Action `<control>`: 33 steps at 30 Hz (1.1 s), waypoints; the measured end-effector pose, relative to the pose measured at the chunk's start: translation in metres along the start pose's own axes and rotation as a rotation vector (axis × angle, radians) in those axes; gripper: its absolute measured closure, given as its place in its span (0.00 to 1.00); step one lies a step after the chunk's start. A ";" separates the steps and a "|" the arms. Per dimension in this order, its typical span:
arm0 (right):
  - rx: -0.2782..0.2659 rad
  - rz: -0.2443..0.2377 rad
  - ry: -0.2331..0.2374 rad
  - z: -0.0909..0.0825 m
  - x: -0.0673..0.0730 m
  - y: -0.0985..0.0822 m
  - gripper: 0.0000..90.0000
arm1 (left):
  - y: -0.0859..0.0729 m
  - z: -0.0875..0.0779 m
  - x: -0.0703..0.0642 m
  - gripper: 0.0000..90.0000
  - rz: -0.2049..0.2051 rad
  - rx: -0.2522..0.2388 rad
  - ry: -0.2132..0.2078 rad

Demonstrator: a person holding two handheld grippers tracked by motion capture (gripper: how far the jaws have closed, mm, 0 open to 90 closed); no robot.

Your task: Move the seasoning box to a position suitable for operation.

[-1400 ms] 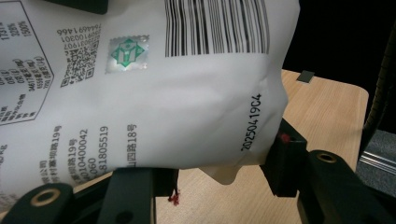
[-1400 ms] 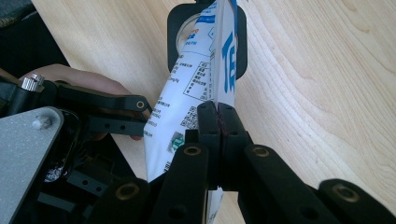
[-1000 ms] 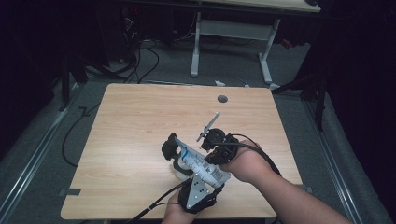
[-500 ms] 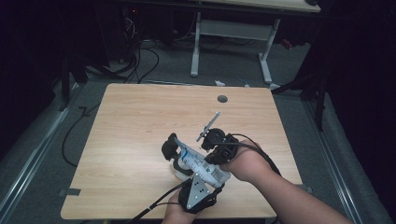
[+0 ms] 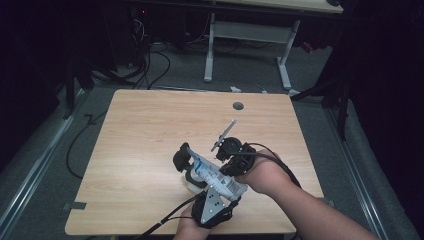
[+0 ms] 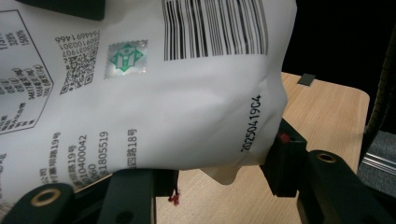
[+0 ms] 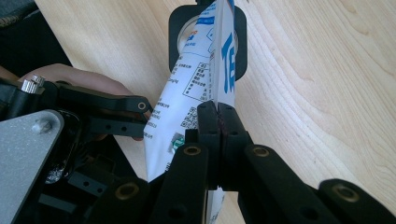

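1. Holding a white pouch (image 5: 212, 175) over the table's (image 5: 150, 130) near edge, left gripper (image 6: 219, 179) half closed around its body.
2. Pinching its edge with right gripper (image 7: 218, 116), jaws fully closed.
3. Probably tearing next, needing opposite pulls.

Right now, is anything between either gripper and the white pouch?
Nothing visible. The left gripper has the white pouch between its jaws, and the right gripper is pinched shut on the pouch's flat edge above the table.

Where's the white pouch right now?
In the high view the white pouch is at the table's near edge, right of centre, held between both grippers: the left gripper clamps its body and the right gripper pinches its edge.
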State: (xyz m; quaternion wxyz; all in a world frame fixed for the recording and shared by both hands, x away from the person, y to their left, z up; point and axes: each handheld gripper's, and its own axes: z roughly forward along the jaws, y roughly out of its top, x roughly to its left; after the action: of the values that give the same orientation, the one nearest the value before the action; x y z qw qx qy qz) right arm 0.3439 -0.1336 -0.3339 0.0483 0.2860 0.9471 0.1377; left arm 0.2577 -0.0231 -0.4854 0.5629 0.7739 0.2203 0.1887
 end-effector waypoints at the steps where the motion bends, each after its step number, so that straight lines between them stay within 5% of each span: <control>1: 0.000 -0.005 -0.003 0.000 0.000 0.000 1.00 | 0.000 0.000 0.000 0.61 -0.002 -0.001 0.000; 33: 0.002 -0.006 -0.003 -0.001 -0.001 0.004 1.00 | 0.002 0.000 0.002 0.61 -0.005 -0.009 0.007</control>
State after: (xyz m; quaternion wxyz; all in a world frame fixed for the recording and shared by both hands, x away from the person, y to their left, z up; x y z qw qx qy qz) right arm 0.3465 -0.1306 -0.3320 0.0496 0.2833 0.9480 0.1361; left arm 0.2594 -0.0230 -0.4839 0.5662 0.7701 0.2232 0.1912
